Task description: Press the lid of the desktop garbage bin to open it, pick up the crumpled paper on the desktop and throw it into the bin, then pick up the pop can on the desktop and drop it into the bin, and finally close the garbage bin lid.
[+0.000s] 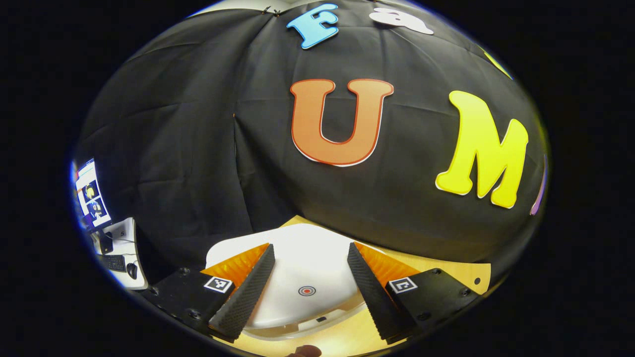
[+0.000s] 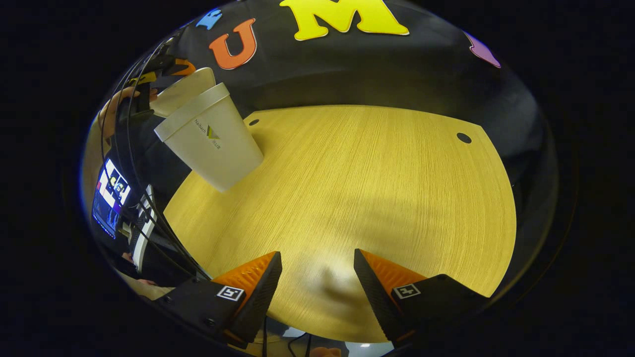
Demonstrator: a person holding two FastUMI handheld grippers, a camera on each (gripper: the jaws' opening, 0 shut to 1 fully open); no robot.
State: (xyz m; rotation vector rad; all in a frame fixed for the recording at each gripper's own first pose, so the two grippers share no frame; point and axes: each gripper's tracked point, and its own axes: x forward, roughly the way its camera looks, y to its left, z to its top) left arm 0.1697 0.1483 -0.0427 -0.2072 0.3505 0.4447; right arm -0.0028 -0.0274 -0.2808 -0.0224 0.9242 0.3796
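Booth: black cloth wall behind a pale wood tabletop [image 2: 377, 188]; a monitor [image 1: 92, 196] sits off to one side.
Bin: white bin [image 2: 213, 144] stands on the tabletop's far edge in the right gripper view, body tapering downward, so top-heavy by my guess.
Lid: in the left gripper view the white lid [image 1: 302, 267] lies directly under my left tool, with a small red target mark [image 1: 307, 290] between the fingers. From the right gripper view it appears raised behind the bin's rim; I cannot tell how far.
Left tool: left tool [image 1: 310, 275] fingers apart, nothing between them, poised just over the lid. Contact not confirmable.
Right tool: right tool [image 2: 317, 282] fingers apart, empty, hovering over bare wood well away from the bin.
Paper, can: neither located on the stretch of tabletop I can see; stage of task uncertain.
Handling, lid: smooth hard plastic, likely slippery; press straight down at the red mark rather than pinching.
Handling, bin: thin-walled and light, judged liable to skid or tip under an off-centre push.
Handling, paper and can: expected light; paper soft, can crushable, so grip the can across its middle gently.
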